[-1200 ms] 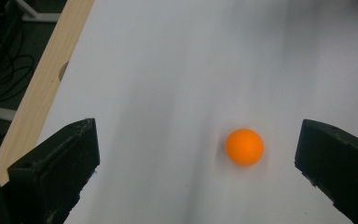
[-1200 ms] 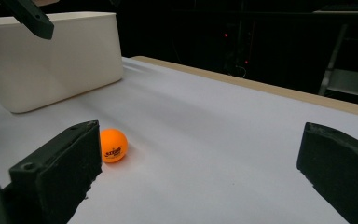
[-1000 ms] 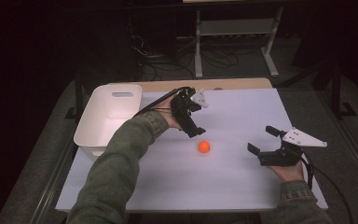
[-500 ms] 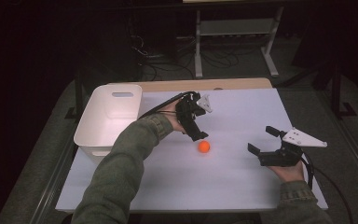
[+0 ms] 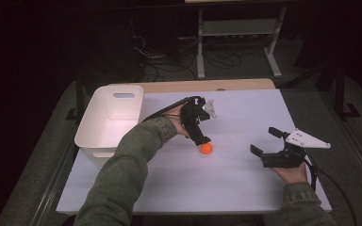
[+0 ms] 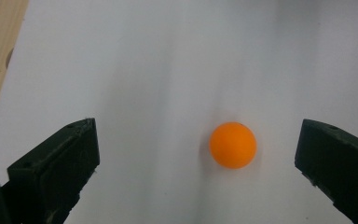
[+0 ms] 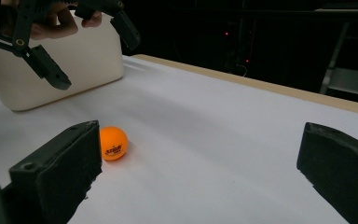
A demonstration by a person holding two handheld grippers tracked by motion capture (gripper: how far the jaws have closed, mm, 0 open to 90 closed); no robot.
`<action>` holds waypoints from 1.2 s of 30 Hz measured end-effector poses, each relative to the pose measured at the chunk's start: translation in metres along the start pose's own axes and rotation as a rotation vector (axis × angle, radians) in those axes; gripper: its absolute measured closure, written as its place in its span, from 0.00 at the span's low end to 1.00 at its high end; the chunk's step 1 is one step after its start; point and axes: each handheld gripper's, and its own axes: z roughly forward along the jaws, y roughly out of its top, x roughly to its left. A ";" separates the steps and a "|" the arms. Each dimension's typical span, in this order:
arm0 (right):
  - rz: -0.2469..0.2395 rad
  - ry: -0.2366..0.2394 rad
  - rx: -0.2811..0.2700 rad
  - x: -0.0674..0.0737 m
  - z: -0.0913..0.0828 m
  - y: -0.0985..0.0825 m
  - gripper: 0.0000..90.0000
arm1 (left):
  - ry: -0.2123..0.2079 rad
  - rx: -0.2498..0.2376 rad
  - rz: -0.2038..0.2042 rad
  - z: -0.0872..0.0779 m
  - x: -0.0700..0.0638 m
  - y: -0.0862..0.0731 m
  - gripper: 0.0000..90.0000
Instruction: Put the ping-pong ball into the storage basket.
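Observation:
An orange ball (image 5: 206, 149) lies on the white table top (image 5: 226, 188), a little left of the middle. My left gripper (image 5: 202, 138) points down just above and behind it. In the left gripper view the ball (image 6: 233, 144) sits between the two wide-apart jaws, nearer the right one, untouched; that gripper (image 6: 199, 128) is open. My right gripper (image 5: 265, 141) rests at the right of the table, open and holding nothing. In the right gripper view (image 7: 200, 135) the ball (image 7: 113, 143) shows beside the left jaw, with the left gripper (image 7: 95, 60) hanging above it.
A white plastic bin (image 5: 108, 117) stands at the table's left edge, seemingly empty; it shows also in the right gripper view (image 7: 28, 88). A wooden strip (image 5: 193, 85) runs along the far edge. Dark floor, cables and a metal stand lie beyond.
My left gripper has moved right and toward the near side, coming down over the orange ball. The right gripper and the ball have stayed in place.

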 end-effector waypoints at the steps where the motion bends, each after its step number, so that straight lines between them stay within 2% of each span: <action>1: 0.000 0.000 0.000 0.000 0.000 0.000 0.00 | -0.001 0.001 -0.002 0.001 0.000 0.000 0.00; 29: 0.000 0.003 0.001 0.000 0.000 0.000 0.00 | -0.047 0.037 0.001 0.024 -0.003 0.000 0.00; 36: 0.002 0.004 0.004 -0.001 0.000 -0.001 0.00 | -0.059 0.059 0.000 0.031 -0.002 -0.002 0.00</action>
